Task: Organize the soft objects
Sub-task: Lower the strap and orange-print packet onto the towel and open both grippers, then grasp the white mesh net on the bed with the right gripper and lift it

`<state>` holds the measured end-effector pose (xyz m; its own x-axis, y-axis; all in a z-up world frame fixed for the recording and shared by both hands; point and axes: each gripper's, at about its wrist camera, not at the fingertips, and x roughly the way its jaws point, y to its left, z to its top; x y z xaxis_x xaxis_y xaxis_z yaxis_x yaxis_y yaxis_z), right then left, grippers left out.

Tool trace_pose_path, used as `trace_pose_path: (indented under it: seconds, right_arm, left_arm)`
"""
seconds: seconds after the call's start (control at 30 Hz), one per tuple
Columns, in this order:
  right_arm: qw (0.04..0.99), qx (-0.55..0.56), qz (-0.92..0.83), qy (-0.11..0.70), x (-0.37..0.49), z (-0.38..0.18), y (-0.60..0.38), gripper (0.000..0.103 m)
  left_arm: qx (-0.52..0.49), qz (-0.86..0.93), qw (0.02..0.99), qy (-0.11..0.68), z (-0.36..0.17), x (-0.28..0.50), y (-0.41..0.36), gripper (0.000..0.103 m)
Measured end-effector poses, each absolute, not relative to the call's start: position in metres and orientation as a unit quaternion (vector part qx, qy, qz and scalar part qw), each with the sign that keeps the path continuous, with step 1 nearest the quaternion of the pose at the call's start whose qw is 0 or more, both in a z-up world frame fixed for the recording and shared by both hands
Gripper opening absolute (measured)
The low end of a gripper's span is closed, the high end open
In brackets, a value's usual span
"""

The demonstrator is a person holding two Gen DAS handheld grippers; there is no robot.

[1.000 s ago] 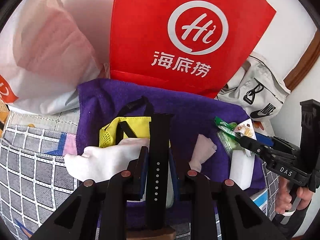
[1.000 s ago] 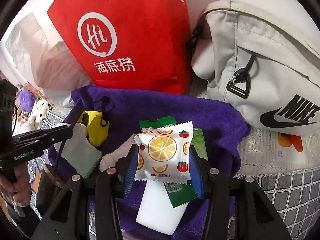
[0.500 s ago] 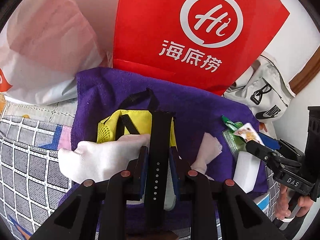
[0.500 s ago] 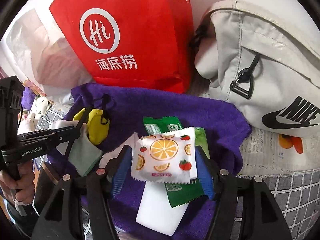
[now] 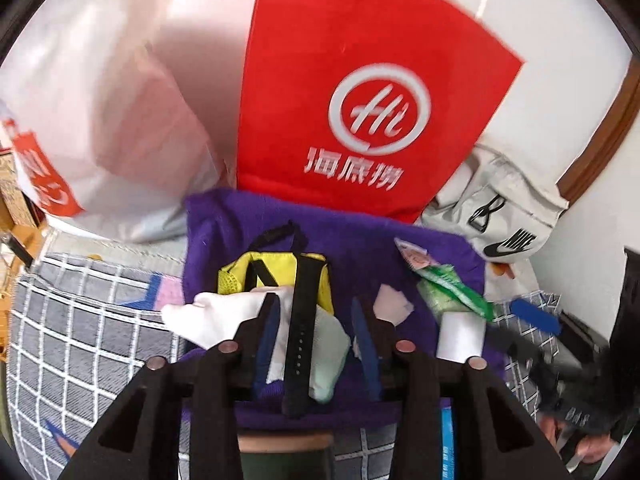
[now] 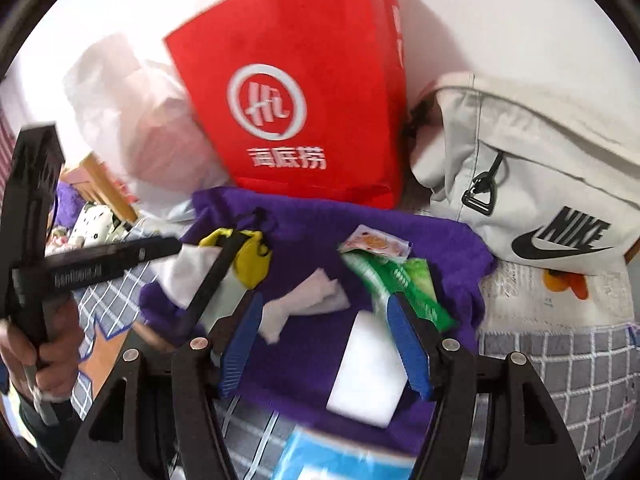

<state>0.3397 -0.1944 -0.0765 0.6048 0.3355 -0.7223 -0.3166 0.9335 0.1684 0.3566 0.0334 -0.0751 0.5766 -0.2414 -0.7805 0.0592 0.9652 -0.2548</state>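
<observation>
A purple towel [image 5: 360,240] [image 6: 312,224] lies on the grid-pattern surface and carries the small items. My left gripper [image 5: 316,320] is open, and a black watch strap [image 5: 300,328] lies loose between its jaws, over a white cloth [image 5: 216,316] and a yellow pouch [image 5: 280,268]. My right gripper [image 6: 324,320] is open and empty above the towel. The orange-print packet [image 6: 376,242] rests at the towel's far side on green packets [image 6: 404,284]. A white sponge block [image 6: 368,372] and a crumpled tissue [image 6: 308,304] lie below my right jaws.
A red paper bag [image 5: 360,92] [image 6: 304,92] stands behind the towel. A white plastic bag [image 5: 100,112] sits to its left, a grey Nike bag [image 6: 532,176] to its right. A blue packet [image 6: 340,460] lies at the towel's near edge.
My right gripper opened wide, let go of the orange-print packet and pulled back; the packet now lies on the green packets. My left gripper opened off the black strap and backed away.
</observation>
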Motion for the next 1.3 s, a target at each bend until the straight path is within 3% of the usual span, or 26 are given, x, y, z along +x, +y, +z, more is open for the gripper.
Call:
trace_pose_path:
  seconds: [0.07, 0.37, 0.7, 0.83, 1.1, 1.23, 1.3]
  right_arm:
    - [0.898, 0.011, 0.183, 0.400, 0.323, -0.072, -0.194, 0.065]
    - [0.891, 0.020, 0.223, 0.394, 0.241, -0.065, -0.184, 0.065]
    - [0.850, -0.007, 0.276, 0.449, 0.174, -0.114, -0.132, 0.056]
    - [0.837, -0.026, 0.284, 0.467, 0.146, -0.142, -0.113, 0.067]
    - [0.853, -0.070, 0.221, 0.467, 0.123, -0.185, -0.100, 0.074]
    - [0.854, -0.075, 0.217, 0.467, 0.123, -0.198, -0.090, 0.094]
    - [0.855, -0.082, 0.220, 0.462, 0.120, -0.200, -0.084, 0.098]
  left_arm:
    - [-0.102, -0.084, 0.891, 0.435, -0.065, 0.342, 0.033, 0.045]
    - [-0.078, -0.077, 0.900, 0.421, -0.041, 0.264, 0.036, 0.045]
    - [-0.093, -0.031, 0.896, 0.434, -0.070, 0.187, 0.083, 0.045]
    - [-0.100, -0.023, 0.891, 0.442, -0.086, 0.169, 0.095, 0.045]
    - [-0.106, -0.042, 0.884, 0.454, -0.113, 0.140, 0.096, 0.045]
    - [-0.110, -0.044, 0.878, 0.463, -0.125, 0.130, 0.097, 0.045]
    - [-0.111, -0.047, 0.877, 0.465, -0.129, 0.127, 0.097, 0.045]
